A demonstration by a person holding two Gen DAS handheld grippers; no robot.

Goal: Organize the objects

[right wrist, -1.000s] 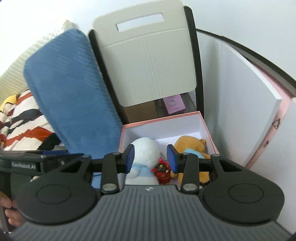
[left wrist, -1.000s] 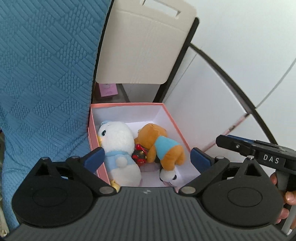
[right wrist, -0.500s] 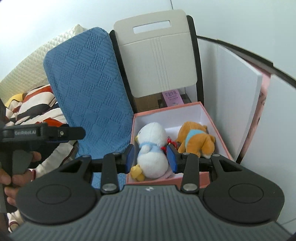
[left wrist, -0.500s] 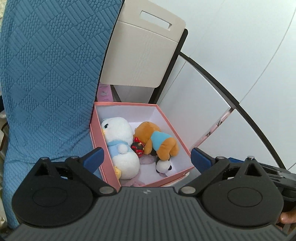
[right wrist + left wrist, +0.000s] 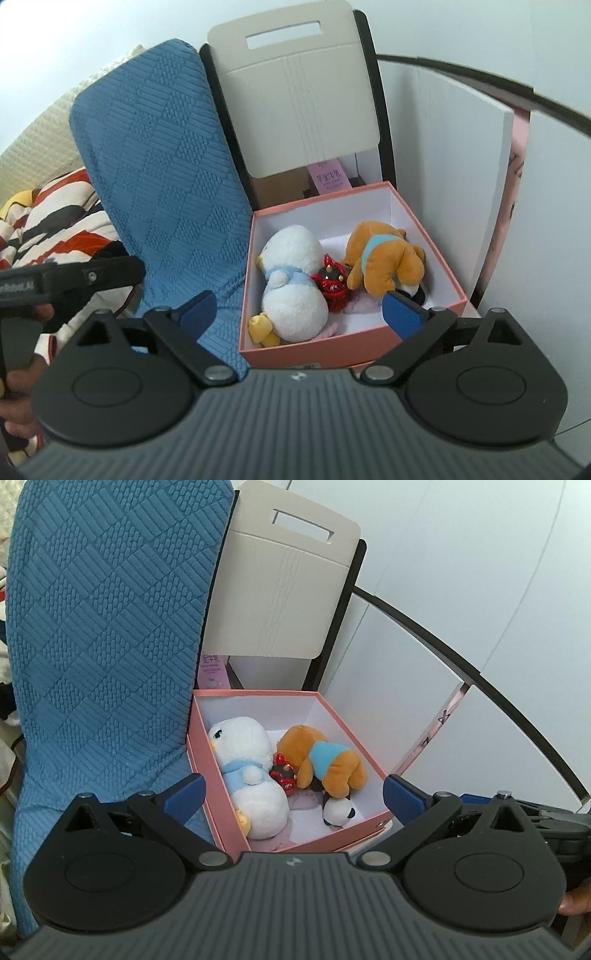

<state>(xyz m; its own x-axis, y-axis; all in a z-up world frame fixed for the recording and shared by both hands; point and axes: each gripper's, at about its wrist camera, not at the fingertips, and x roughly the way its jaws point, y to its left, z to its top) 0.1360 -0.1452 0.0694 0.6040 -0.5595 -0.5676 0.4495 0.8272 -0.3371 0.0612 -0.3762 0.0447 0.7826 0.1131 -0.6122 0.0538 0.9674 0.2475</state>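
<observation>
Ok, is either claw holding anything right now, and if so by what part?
Nothing is held. The left claw and right claw are both open and empty, above the pink box of plush toys.

1. Your left tool (image 5: pixel 291 794) has a ribbed grey body, two round black discs and black arms with silver screws.
2. Its fingers (image 5: pixel 183 795) end in blue pads.
3. Your right tool (image 5: pixel 299 308) looks the same, blue pads (image 5: pixel 400 314) too.
4. White lettering marks the black handle by your left hand (image 5: pixel 22 328).
5. Your skin there is brown.
</observation>
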